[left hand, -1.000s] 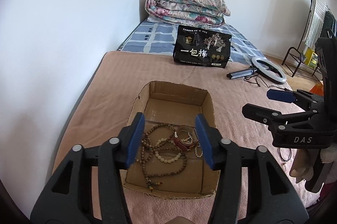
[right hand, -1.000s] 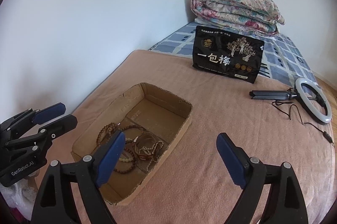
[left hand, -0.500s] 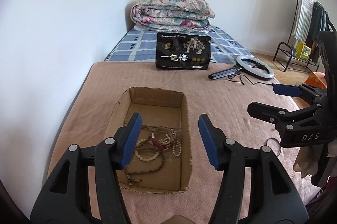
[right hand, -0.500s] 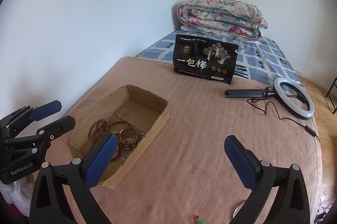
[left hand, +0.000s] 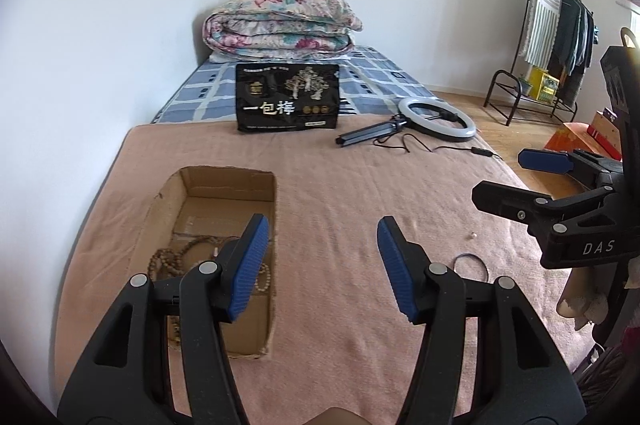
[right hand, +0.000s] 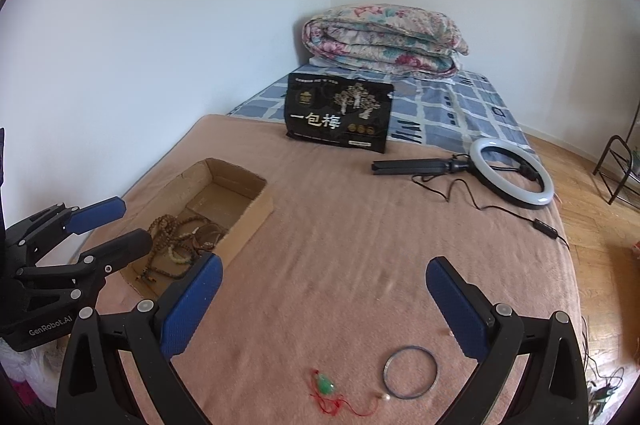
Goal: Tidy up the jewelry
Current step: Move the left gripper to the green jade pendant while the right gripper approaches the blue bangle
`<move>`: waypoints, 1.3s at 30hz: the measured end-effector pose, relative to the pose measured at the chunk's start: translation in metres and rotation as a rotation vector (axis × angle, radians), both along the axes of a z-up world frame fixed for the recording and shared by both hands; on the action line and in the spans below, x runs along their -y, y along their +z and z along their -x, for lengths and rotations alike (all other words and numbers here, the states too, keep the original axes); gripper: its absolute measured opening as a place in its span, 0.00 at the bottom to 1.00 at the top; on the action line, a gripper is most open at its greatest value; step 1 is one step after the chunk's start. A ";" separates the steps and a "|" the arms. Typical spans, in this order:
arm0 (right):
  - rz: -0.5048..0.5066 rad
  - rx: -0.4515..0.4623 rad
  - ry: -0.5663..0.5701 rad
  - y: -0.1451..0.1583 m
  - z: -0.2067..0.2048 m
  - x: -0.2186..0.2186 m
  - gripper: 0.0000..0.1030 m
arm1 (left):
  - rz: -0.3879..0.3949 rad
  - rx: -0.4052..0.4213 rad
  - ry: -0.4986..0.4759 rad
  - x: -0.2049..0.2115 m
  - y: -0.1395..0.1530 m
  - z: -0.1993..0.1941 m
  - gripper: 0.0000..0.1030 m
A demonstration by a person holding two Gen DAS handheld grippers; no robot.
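Note:
A shallow cardboard box (left hand: 224, 181) (right hand: 256, 209) lies on the pink blanket and holds several bead bracelets and necklaces (right hand: 176, 237) (left hand: 168, 259). A dark thin bangle (right hand: 410, 372) (left hand: 472, 265), a green pendant on a red cord (right hand: 326, 385) and a small pearl (right hand: 385, 399) lie loose on the blanket. My right gripper (right hand: 324, 299) is open and empty just above and behind these loose pieces. My left gripper (left hand: 320, 267) is open and empty, right of the box.
A black snack bag (left hand: 288, 97) stands at the far end of the blanket (right hand: 360, 225). A ring light with its cable (right hand: 512, 173) lies at the right. A folded floral quilt (left hand: 280, 25) sits by the wall. A clothes rack (left hand: 556, 37) stands on the floor at right.
Both grippers have drawn back and swung right, away from the box. The loose bangle, pendant and pearl have come into the right wrist view. Both stay open.

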State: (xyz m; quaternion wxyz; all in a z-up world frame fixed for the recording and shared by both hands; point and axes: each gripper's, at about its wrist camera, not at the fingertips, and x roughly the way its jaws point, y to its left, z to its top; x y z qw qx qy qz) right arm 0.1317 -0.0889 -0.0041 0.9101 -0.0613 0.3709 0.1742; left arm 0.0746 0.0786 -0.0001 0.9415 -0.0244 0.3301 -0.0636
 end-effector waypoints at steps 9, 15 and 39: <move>-0.004 -0.014 -0.074 -0.005 0.011 0.054 1.00 | -0.007 -0.024 -0.067 0.037 -0.008 -0.003 0.57; -0.025 -0.052 -0.139 -0.016 0.009 0.095 1.00 | -0.011 -0.053 -0.113 0.054 -0.020 -0.008 0.57; -0.053 -0.304 -0.155 -0.120 -0.004 0.151 0.98 | -0.006 -0.276 -0.293 0.106 -0.092 -0.005 0.56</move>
